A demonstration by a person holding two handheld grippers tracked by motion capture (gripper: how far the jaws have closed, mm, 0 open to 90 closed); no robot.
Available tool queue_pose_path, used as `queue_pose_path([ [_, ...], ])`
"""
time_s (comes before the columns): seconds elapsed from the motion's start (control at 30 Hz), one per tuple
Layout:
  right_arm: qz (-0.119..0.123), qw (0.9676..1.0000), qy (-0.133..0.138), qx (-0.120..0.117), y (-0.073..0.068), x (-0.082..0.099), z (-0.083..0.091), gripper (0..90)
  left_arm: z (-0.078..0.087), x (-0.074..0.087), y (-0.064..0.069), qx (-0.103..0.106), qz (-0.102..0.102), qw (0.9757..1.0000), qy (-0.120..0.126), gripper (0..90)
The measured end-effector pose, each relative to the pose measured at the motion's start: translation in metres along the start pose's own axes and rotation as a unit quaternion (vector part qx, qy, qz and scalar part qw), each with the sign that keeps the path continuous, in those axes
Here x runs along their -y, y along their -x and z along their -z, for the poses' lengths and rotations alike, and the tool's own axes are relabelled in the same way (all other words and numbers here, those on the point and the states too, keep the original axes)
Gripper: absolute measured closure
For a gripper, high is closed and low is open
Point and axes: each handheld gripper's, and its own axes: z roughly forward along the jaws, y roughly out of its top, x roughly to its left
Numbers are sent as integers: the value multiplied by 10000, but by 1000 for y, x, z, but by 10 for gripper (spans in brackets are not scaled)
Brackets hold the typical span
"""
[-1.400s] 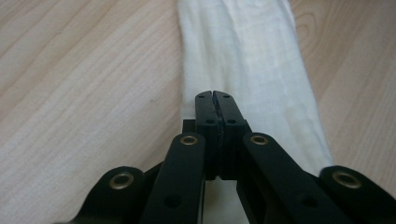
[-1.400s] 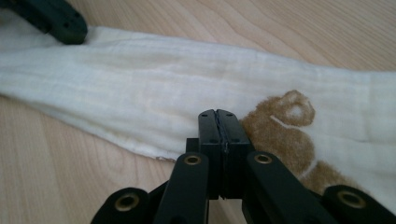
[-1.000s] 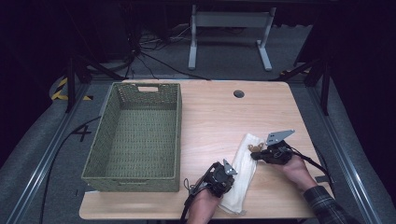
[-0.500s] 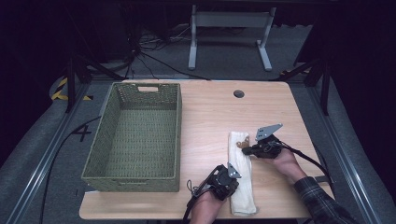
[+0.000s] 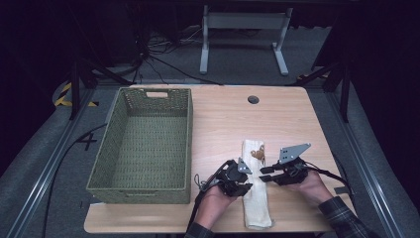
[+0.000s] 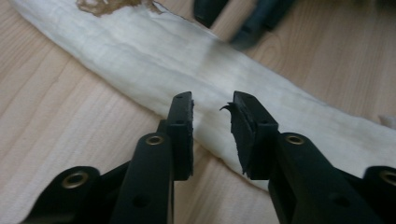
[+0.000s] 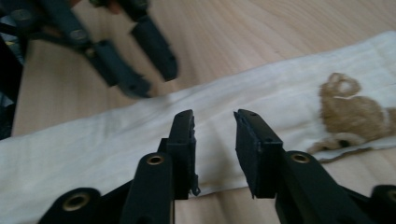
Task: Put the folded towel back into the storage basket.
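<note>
A cream cloth (image 5: 256, 191), folded into a long narrow strip, lies flat near the table's front edge, with a brown bear motif (image 5: 256, 154) at its far end. My left gripper (image 5: 243, 182) sits at the strip's left edge and my right gripper (image 5: 264, 174) at its right edge. In the left gripper view the jaws (image 6: 212, 105) stand apart just above the cloth (image 6: 140, 51), nothing between them. In the right gripper view the jaws (image 7: 215, 121) are parted the same way over the cloth (image 7: 280, 88), beside the bear (image 7: 352, 109). Both pairs of jaws have just been opening.
A green woven basket (image 5: 188, 144) with nothing in it stands on the left half of the wooden table (image 5: 223, 114). A dark round hole (image 5: 253, 99) sits near the far edge. The table's front edge is close behind both hands.
The cloth went from a slanted bundle to a straight narrow strip. Both grippers let go of it, opened, and now rest at its two long sides.
</note>
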Motion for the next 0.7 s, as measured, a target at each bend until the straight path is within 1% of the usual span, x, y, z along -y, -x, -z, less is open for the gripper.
queue_pose_path([
  [0.03,33,10000,-17,-24,-3,1,0,611,0,-2,-2,-66,-26,10000,-10,647],
  [0.07,57,10000,-42,-38,-7,2,0,584,0,-2,-2,-66,-26,10000,-10,623],
  [0.1,57,10000,-42,-38,-7,2,0,584,1,-3,-4,-59,-64,9999,-67,623],
  [0.13,91,9999,-64,-58,-12,3,-1,560,2,-5,-7,-60,-72,9999,-61,574],
  [0.2,181,9998,-76,-84,-21,5,-2,497,3,-6,-11,11,-162,9998,-127,560],
  [0.23,261,9995,-106,-112,-27,5,-2,470,2,-6,-13,2,-179,9998,-86,555],
  [0.27,338,9993,-113,-126,-32,6,-3,453,1,-6,-15,20,-231,9997,-122,533],
  [0.3,356,9992,-81,-188,-37,7,-4,437,0,-5,-16,27,-203,9997,-120,523],
  [0.37,391,9988,-118,-268,-44,8,-7,388,-3,-4,-18,-19,-333,9993,-141,498],
  [0.43,588,9978,-240,-205,-52,7,-11,337,-4,-2,-20,-61,-315,9995,-72,462],
  [0.47,622,9975,-254,-207,-54,6,-13,318,-4,-2,-21,-49,-299,9995,-84,448],
  [0.5,623,9974,-267,-234,-56,6,-15,297,-4,-1,-22,-36,-296,9995,-39,433],
  [0.57,676,9971,-260,-224,-59,4,-20,258,-4,-1,-23,-31,-220,9997,46,397],
  [0.6,628,9973,-281,-249,-59,3,-21,241,-3,-1,-23,-62,-218,9997,58,384],
  [0.63,630,9972,-312,-246,-58,4,-23,215,-2,-1,-23,-80,-235,9997,29,378],
  [0.67,640,9971,-336,-225,-57,4,-25,201,-2,0,-24,-77,-257,9996,77,377],
  [0.7,666,9968,-366,-247,-56,4,-26,189,-2,0,-25,-83,-231,9997,73,373],
])
